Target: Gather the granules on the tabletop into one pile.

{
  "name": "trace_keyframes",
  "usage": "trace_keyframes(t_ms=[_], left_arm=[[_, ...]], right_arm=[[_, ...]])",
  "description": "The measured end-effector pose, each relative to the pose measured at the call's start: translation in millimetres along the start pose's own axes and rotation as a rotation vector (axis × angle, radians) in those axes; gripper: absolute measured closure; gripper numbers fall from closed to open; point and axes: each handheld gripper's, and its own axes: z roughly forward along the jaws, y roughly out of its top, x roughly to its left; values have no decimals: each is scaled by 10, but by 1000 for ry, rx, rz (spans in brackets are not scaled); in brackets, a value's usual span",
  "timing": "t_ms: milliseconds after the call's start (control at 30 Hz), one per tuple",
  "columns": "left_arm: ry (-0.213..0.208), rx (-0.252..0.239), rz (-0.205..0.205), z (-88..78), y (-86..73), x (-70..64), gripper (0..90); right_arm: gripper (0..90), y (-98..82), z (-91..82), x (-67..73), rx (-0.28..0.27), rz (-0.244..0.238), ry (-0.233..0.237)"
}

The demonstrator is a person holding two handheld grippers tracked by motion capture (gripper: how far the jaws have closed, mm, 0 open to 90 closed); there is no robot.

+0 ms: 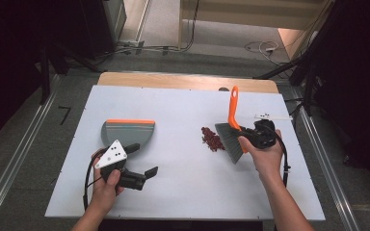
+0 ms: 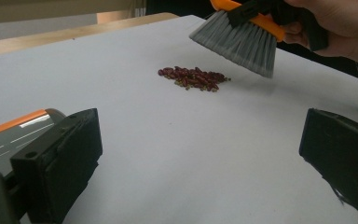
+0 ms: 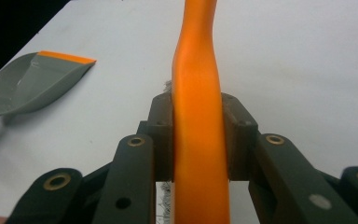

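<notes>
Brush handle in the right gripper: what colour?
Orange; the brush handle shows best in the right gripper view.

The counter is evenly and brightly lit from above, while the room around it falls into deep darkness at both sides of the high view. Shadows on the white surface are soft and faint. The left gripper view is mildly grainy, its near jaws soft. In the right gripper view the orange handle sits blurred up close, with slight glare.

One brush, one dustpan
</notes>
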Motion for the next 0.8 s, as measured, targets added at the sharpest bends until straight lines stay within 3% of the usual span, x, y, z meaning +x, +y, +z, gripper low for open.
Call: trace_keyframes(t_ms=[800], left_arm=[[15,-17,-2,-40,-2,28,0]], right_arm=[[680,-376,-441,-233,-8,-8,-28]])
